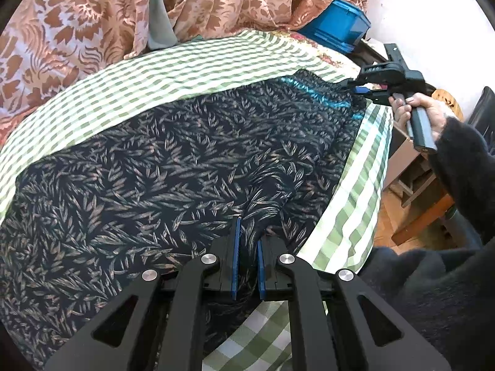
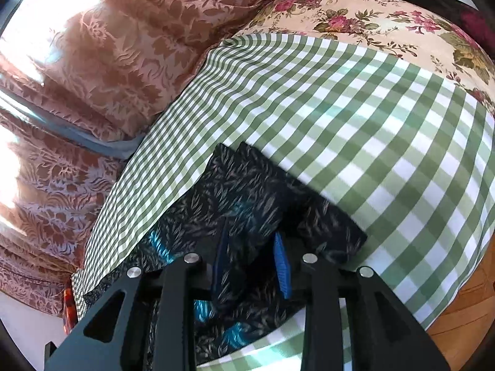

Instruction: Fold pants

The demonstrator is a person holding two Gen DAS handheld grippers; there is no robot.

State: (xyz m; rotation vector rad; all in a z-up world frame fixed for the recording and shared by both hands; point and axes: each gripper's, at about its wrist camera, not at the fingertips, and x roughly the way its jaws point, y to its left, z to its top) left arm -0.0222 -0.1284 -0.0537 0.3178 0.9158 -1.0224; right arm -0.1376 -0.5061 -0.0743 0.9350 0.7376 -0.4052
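Leaf-print pants (image 1: 161,167) on checked tablecloth (image 1: 173,61)

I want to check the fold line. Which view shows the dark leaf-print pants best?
The left wrist view: the dark leaf-print pants lie spread almost whole across the checked cloth. The right wrist view shows only one blurred end.

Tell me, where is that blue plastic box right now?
In the left wrist view the blue plastic box sits at the upper right, beyond the far end of the green checked cloth, tucked against the patterned curtain and beside the white wall.
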